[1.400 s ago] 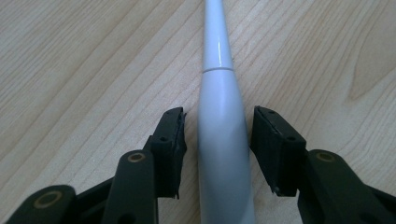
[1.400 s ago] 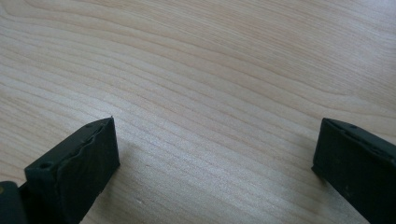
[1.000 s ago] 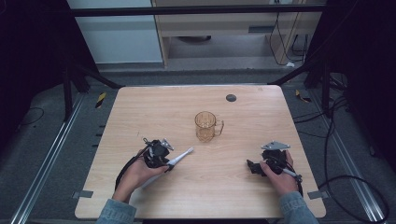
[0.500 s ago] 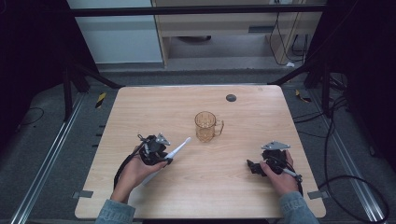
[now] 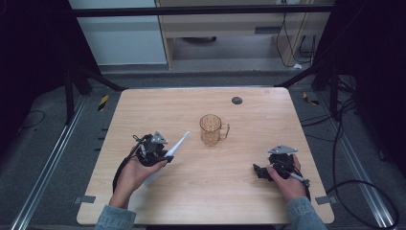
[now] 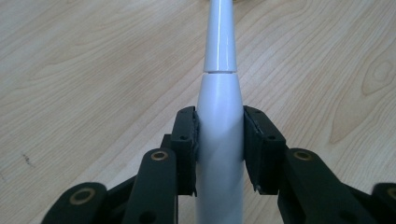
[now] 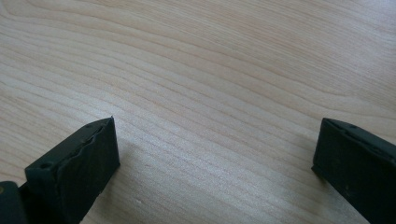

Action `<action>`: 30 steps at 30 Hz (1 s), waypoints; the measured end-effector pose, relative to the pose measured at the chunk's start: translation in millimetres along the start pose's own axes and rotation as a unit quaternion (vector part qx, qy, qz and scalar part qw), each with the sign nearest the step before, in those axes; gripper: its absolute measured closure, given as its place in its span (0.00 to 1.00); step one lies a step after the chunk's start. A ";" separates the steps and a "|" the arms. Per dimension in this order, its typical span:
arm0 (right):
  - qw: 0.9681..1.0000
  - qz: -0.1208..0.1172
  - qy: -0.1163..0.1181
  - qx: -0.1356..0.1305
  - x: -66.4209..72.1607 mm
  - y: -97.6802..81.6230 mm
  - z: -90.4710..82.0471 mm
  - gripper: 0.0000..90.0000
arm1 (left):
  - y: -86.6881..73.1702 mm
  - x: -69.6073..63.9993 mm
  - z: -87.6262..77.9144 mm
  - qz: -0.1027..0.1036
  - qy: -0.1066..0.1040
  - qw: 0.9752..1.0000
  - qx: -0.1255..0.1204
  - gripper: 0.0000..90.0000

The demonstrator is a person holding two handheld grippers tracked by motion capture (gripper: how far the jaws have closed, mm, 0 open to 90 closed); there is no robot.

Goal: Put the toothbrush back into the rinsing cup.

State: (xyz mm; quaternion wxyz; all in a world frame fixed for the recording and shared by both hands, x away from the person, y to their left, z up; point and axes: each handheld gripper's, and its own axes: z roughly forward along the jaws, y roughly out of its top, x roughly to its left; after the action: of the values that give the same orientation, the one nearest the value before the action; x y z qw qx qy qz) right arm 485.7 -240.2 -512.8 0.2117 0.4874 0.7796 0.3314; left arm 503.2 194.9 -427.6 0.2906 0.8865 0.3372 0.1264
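The left tongs are clamped on a white electric toothbrush at its thick handle, head aimed toward 1 o'clock at the mug. It looks light, stiff and glossy, so probably slippery; the wide handle seems the safest hold. The right tongs gape empty over the table. Beyond the smooth wood lie a dark floor and cables.

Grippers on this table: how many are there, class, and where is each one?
2. The left gripper is at the near-left of the table, clamped on a white electric toothbrush. The right gripper rests near-right, jaws open.
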 end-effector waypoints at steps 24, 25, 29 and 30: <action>1.000 0.000 0.000 0.000 0.0 0.0 0.0 0.00 | 4.5 2.3 -17.8 -0.014 0.009 0.998 -0.055 0.74; 1.000 0.000 0.000 0.000 0.0 0.0 0.0 0.00 | 5.1 1.6 -18.2 -0.014 0.009 0.998 -0.057 0.74; 1.000 0.000 0.000 0.000 0.0 0.0 0.0 0.00 | 6.8 0.5 -19.7 -0.014 0.011 0.998 -0.065 0.74; 1.000 0.000 0.000 0.000 0.0 0.0 0.0 0.00 | 7.2 0.3 -20.1 -0.014 0.011 0.998 -0.066 0.74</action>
State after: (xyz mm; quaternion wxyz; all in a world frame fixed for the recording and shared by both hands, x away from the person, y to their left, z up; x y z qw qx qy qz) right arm 485.7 -240.2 -512.8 0.2118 0.4873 0.7796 0.3315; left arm 498.8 199.5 -407.2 0.3467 0.8591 0.3436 0.1540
